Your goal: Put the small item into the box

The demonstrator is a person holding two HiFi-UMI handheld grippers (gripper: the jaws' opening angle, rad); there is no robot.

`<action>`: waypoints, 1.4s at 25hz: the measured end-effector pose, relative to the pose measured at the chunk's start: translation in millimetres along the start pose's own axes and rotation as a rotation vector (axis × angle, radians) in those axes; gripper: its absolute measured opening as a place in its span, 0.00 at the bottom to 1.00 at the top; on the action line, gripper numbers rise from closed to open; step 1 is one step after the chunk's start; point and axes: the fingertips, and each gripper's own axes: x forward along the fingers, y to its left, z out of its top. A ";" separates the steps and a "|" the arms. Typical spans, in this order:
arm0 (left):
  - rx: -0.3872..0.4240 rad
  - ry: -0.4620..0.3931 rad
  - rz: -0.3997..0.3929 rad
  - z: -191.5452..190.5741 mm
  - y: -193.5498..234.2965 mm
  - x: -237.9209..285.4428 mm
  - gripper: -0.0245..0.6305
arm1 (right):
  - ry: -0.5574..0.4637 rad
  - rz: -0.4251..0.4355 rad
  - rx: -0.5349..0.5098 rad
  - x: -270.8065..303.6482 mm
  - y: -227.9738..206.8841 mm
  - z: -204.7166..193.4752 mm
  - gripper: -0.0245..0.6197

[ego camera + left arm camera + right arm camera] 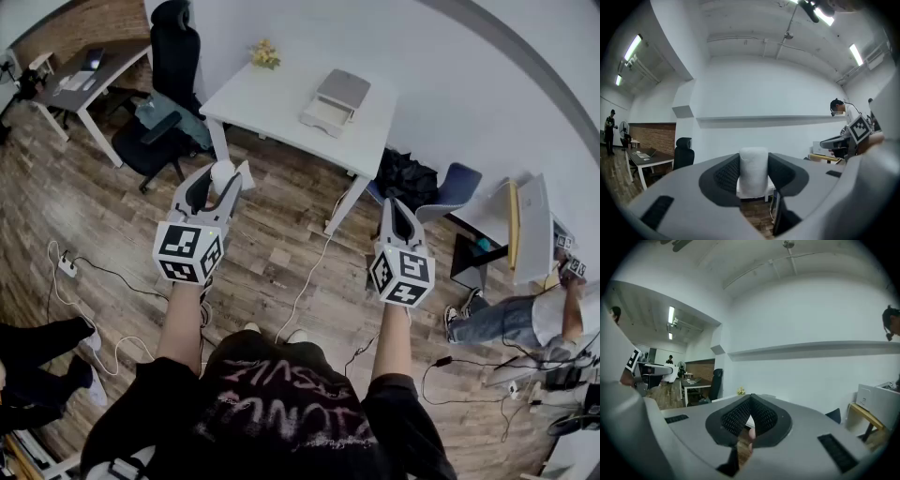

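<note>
Left gripper [223, 180] clamped on small white foam-like cylinder [753, 171]; cylinder stands upright between both pads. Held in the air, just short of the white rectangular table's [272, 98] near-left corner. Pale grey flat box [333, 101] sits on that table, toward its right end. Right gripper [395, 202] pinched closed, nothing gripped, just short of the table's near-right leg.

Office: white rectangular desk [281, 98], black high-backed swivel chair [173, 56], grey laptop [82, 75] on dark desk [117, 58], brown wood-plank floor [272, 253]
</note>
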 end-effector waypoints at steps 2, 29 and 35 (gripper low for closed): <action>-0.012 -0.006 -0.003 1.4 0.0 4.5 0.31 | 0.004 0.002 0.002 4.2 -0.8 -0.2 0.05; -0.034 0.005 -0.043 -14.7 49.9 -3.8 0.31 | 0.005 -0.017 -0.023 21.7 56.4 2.2 0.05; -0.035 0.001 -0.079 -16.6 46.0 5.3 0.31 | 0.021 -0.042 -0.029 21.6 54.0 -4.6 0.05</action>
